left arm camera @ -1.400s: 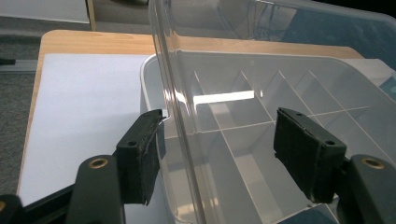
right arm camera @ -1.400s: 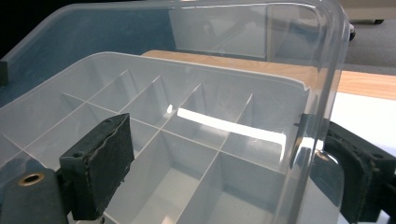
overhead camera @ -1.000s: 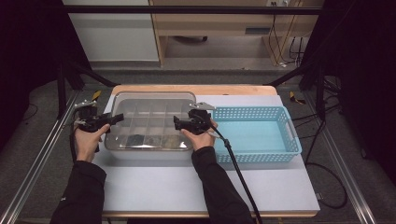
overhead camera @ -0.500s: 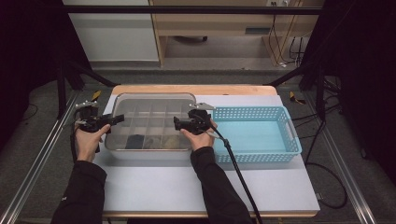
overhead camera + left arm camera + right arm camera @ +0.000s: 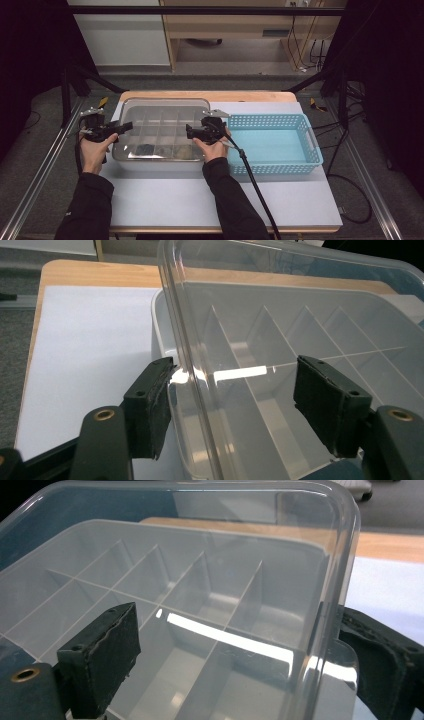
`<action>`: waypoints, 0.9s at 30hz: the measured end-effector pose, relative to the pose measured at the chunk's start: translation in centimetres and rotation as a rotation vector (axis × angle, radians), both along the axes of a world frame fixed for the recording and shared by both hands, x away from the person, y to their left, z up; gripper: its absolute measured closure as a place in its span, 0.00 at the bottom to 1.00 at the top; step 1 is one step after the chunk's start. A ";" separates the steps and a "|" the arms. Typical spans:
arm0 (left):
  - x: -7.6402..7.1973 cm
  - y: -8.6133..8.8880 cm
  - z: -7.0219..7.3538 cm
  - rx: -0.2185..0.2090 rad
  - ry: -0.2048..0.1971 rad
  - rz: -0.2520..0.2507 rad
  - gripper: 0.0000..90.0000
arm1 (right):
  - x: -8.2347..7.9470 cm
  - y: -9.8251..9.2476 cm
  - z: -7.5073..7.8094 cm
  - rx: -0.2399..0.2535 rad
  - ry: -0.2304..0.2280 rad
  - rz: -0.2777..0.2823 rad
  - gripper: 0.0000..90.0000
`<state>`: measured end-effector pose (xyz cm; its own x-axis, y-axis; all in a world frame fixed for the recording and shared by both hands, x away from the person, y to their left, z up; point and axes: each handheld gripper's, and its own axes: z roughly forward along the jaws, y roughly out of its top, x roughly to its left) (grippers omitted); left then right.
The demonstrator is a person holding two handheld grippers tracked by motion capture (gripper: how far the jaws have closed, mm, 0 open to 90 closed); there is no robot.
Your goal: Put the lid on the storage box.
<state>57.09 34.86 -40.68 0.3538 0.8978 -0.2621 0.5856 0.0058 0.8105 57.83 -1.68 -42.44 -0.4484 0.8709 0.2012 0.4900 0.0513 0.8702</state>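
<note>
- The clear plastic organizer box (image 5: 160, 137) has thin dividers that cut it into small compartments; a few dark and brownish bits lie in the row along its near side, too small to name.
- Its transparent lid (image 5: 280, 305) sits raised over the tray, with rounded corners and a glossy glare streak.
- The box lies flat, its long axis running left to right, parallel to the table's near edge.
- It sits on the left half of the white table top (image 5: 165, 200), touching the blue perforated basket (image 5: 280, 142) on its right.
- The left gripper (image 5: 114, 131) is at the box's left end, jaws spread astride the lid's edge.
- The right gripper (image 5: 192, 133) is at the right end, jaws likewise spread around the lid's rim.
- A wooden strip edges the table's far side; grey floor, cables and dark curtains surround it.
</note>
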 end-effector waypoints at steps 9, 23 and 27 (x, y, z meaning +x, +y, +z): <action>-0.3 0.0 0.4 -0.002 -0.024 0.003 0.37 | -0.1 0.0 0.3 -0.017 -0.002 0.005 0.10; 0.0 0.3 -0.4 0.001 0.029 0.001 0.39 | -0.1 0.4 -0.1 -0.106 0.000 -0.002 0.12; 0.1 0.2 -0.5 0.040 0.038 0.007 0.40 | -0.1 0.2 0.1 -0.106 0.003 -0.006 0.12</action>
<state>57.24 35.11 -41.19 0.3377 0.9105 -0.2388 0.6163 -0.0221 0.7872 57.77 -1.50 -42.38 -0.4428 0.8900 0.1091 0.4936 0.1404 0.8583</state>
